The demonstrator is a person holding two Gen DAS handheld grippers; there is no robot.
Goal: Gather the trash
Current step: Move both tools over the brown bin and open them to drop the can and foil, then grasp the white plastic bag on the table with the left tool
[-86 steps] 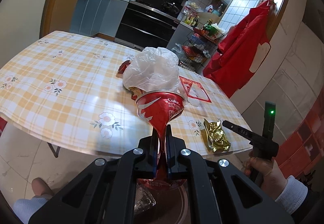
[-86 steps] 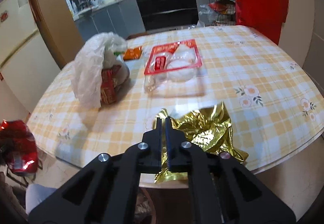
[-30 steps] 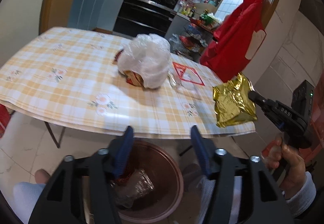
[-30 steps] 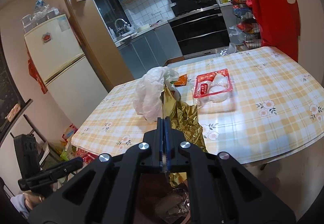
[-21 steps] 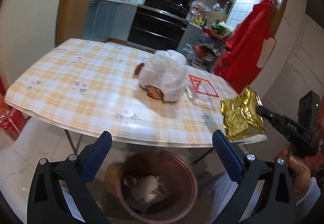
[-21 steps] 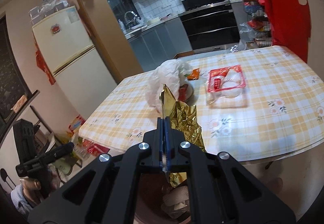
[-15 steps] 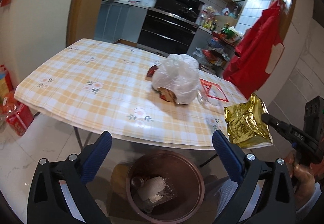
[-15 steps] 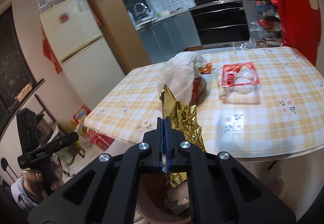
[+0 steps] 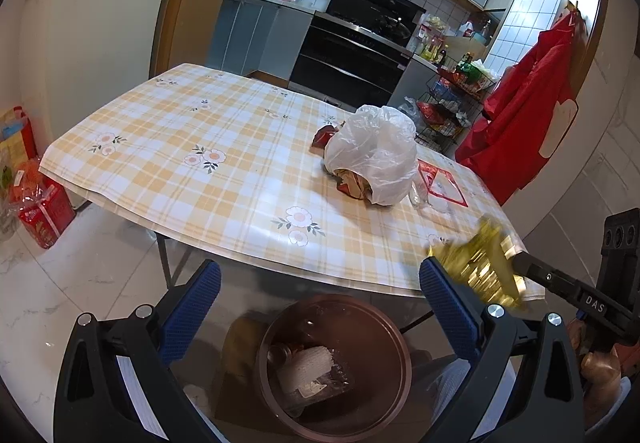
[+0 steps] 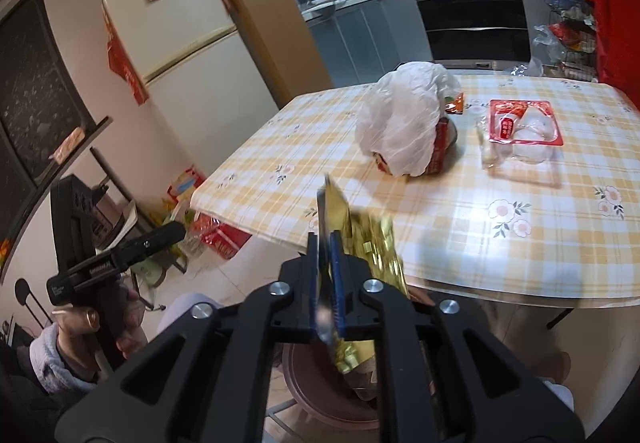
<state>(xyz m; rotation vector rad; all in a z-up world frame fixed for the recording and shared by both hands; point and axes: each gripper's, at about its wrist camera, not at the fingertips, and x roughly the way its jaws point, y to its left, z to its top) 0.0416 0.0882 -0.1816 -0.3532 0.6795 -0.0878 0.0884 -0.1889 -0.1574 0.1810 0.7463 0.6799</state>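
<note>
Gripping a gold foil wrapper (image 10: 362, 243), the right gripper (image 10: 327, 275) has its fingers nearly closed on the foil, above the brown bin (image 10: 320, 395). The left gripper (image 9: 320, 291) holds nothing; its blue-padded fingers (image 9: 192, 303) are spread wide over the same bin (image 9: 400, 347), which contains trash. Beyond, on the checked surface (image 9: 180, 131), lie a white plastic bag (image 9: 372, 151) and a red-rimmed clear tray (image 10: 524, 127). A refrigerator (image 10: 188, 55) stands behind.

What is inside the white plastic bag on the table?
Red and tan packaging shows at the open bottom of the bag. The plastic covers the rest, so I cannot tell what else it holds.
</note>
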